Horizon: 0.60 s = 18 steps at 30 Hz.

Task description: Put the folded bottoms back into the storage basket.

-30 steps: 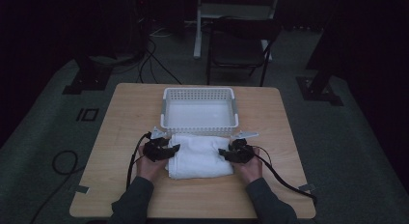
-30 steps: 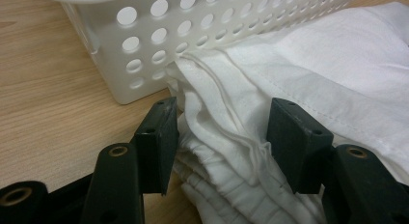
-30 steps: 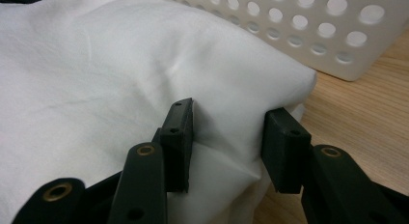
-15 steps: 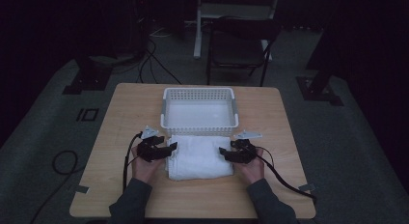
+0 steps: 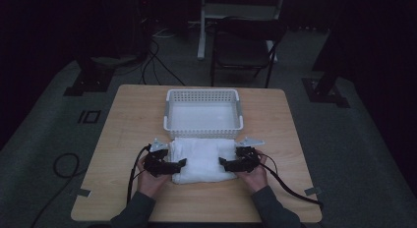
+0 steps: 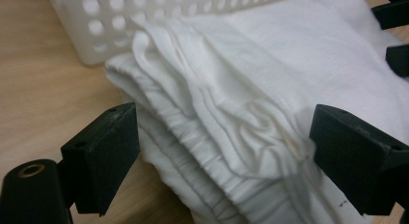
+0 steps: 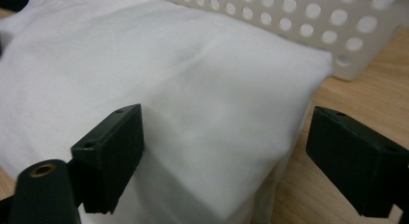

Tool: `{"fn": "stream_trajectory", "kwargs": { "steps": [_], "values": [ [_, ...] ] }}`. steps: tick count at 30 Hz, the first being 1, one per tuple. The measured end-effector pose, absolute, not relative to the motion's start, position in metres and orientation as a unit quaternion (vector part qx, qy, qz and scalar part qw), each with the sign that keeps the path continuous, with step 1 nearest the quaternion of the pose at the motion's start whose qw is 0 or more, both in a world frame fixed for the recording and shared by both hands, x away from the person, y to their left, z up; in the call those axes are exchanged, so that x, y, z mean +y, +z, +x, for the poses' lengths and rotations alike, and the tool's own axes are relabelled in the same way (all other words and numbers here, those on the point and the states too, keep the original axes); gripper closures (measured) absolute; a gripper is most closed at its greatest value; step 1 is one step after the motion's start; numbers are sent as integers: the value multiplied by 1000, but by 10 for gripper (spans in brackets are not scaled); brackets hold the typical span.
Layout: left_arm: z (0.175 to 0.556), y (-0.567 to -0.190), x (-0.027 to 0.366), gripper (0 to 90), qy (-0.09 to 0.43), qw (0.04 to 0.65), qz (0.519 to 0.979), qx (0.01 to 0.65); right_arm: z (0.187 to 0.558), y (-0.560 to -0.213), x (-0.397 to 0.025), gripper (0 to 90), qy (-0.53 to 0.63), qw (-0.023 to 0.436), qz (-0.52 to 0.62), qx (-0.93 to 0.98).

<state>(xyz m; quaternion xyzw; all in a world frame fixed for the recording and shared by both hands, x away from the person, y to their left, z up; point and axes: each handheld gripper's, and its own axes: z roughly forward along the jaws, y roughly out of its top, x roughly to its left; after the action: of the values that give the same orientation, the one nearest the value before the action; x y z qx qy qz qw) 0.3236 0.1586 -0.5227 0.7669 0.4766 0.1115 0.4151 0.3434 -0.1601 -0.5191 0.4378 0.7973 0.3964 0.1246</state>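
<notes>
- On the wooden table (image 5: 123, 139), a folded white cloth (image 5: 202, 160) lies just in front of a white perforated basket (image 5: 203, 113), its far edge up against the basket's near wall.
- At the cloth's left end sits the left gripper (image 5: 177, 164), held in the person's left hand (image 5: 150, 176); at the right end sits the right gripper (image 5: 224, 163), held in the right hand (image 5: 254, 174). Both point inward toward each other.
- From the left gripper view, the jaws are spread wide, one on each side of the cloth's (image 6: 251, 103) layered, ribbed edge. One jaw is down by the table, the other rests against the fabric's top.
- From the right gripper view, the jaws are also spread apart. One lies on top of the cloth (image 7: 183, 89); the other stands off its corner, above bare wood.
- Neither gripper is pinching the fabric.
- Behind the cloth, the basket's wall of round holes (image 7: 308, 21) runs along the top of the right gripper view.
</notes>
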Motion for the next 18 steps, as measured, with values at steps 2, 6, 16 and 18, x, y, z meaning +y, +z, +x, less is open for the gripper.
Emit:
{"fn": "stream_trajectory", "kwargs": {
  "steps": [2,6,16,18],
  "values": [
    [326,-526,159,87,113,411,769,477,346,-522,-162,127,397,124,445,793],
    [334,-537,161,25,98,408,771,478,351,-529,-164,121,387,112,458,792],
    [348,-554,169,0,28,435,755,490,364,-539,-163,103,380,78,472,792],
    [349,-554,168,0,26,434,757,488,366,-540,-164,104,380,69,476,790]
  ]
}}
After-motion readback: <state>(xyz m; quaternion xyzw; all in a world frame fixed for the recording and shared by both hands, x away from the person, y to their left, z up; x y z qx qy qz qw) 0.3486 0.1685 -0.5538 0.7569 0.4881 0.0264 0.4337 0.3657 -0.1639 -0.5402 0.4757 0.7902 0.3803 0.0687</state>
